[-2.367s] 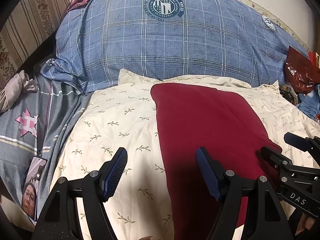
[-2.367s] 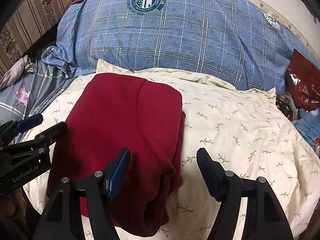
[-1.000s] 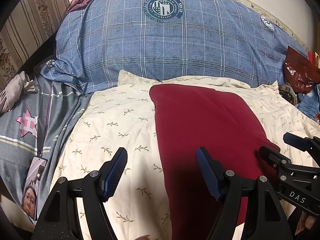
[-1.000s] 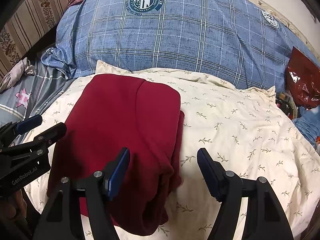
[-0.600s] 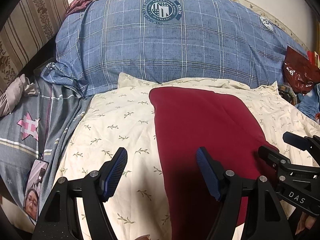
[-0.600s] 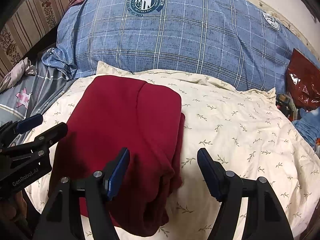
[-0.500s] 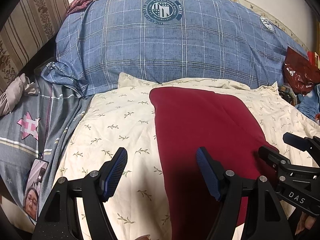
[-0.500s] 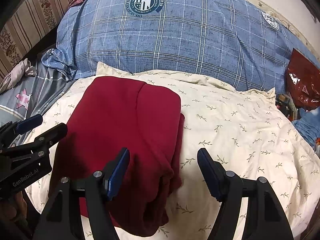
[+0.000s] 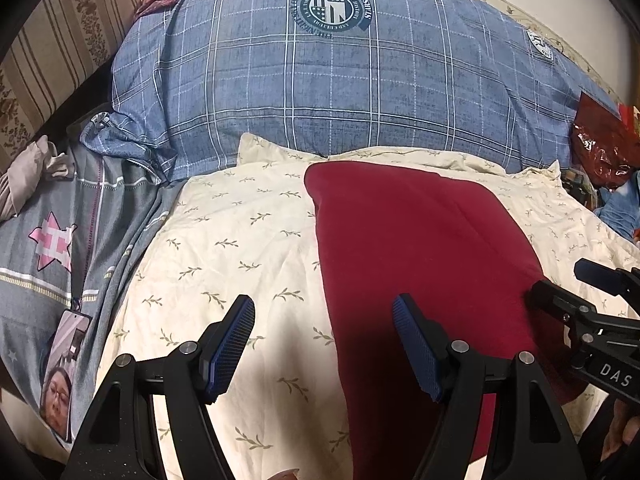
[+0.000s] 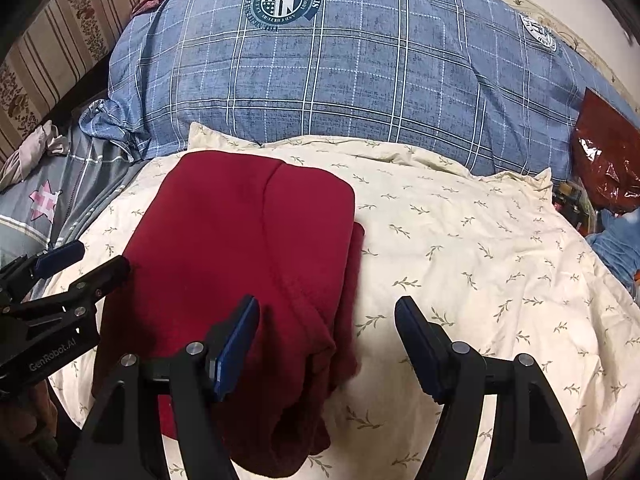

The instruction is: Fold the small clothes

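Left wrist view: we see folded maroon knit garment, soft rounded rectangle, lying on cream leaf-print quilt. Left gripper fingers wide, empty, straddling garment's left edge. Right gripper fingers wide, empty, over garment's right edge; bare quilt beyond. Blue plaid pillow crest reads "STARS".

Both wrist views face the plaid pillow, sharing the bed.

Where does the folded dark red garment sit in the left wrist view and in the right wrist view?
Left wrist view: the dark red garment lies right of centre on the cream sheet.
Right wrist view: the garment lies left of centre.
Shared landmark: the round crest on the blue plaid pillow.
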`<action>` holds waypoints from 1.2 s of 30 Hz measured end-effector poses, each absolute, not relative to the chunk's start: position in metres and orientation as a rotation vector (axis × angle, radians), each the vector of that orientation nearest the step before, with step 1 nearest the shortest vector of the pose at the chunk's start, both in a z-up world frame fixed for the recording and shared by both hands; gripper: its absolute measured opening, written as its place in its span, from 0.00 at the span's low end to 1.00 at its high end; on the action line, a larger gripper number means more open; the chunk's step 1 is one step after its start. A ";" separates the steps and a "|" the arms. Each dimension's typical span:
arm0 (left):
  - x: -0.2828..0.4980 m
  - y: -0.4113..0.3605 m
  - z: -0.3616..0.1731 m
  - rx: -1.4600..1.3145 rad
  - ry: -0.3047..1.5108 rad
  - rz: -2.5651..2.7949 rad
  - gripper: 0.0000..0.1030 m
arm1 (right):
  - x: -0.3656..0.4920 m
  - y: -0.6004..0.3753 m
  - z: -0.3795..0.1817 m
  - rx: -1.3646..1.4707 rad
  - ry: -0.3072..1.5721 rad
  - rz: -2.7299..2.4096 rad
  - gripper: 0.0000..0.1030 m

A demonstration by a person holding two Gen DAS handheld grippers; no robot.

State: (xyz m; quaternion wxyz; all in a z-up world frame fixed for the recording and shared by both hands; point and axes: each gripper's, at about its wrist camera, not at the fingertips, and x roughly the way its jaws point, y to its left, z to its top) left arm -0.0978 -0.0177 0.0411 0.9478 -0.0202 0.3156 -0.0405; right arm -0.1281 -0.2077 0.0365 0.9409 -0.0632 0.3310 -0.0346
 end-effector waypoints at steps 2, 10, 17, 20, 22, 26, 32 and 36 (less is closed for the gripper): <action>-0.094 -0.016 0.041 -0.047 0.642 -0.081 0.69 | -0.126 -0.208 0.038 -0.117 0.673 -0.056 0.70; -0.080 -0.013 0.039 -0.056 0.643 -0.079 0.69 | -0.110 -0.206 0.040 -0.104 0.678 -0.035 0.70; -0.071 -0.011 0.034 -0.075 0.649 -0.079 0.69 | -0.102 -0.210 0.037 -0.088 0.686 -0.039 0.70; -0.070 -0.011 0.035 -0.089 0.657 -0.085 0.69 | -0.101 -0.216 0.037 -0.072 0.689 -0.041 0.70; -0.070 -0.008 0.038 -0.125 0.662 -0.121 0.69 | -0.101 -0.221 0.038 -0.053 0.687 -0.041 0.70; -0.067 -0.003 0.043 -0.181 0.667 -0.163 0.69 | -0.103 -0.234 0.043 -0.032 0.679 -0.053 0.74; -0.062 -0.007 0.045 -0.175 0.677 -0.185 0.69 | -0.105 -0.239 0.049 0.026 0.671 0.015 0.74; -0.064 -0.011 0.048 -0.146 0.671 -0.158 0.69 | -0.106 -0.229 0.052 -0.010 0.665 0.010 0.74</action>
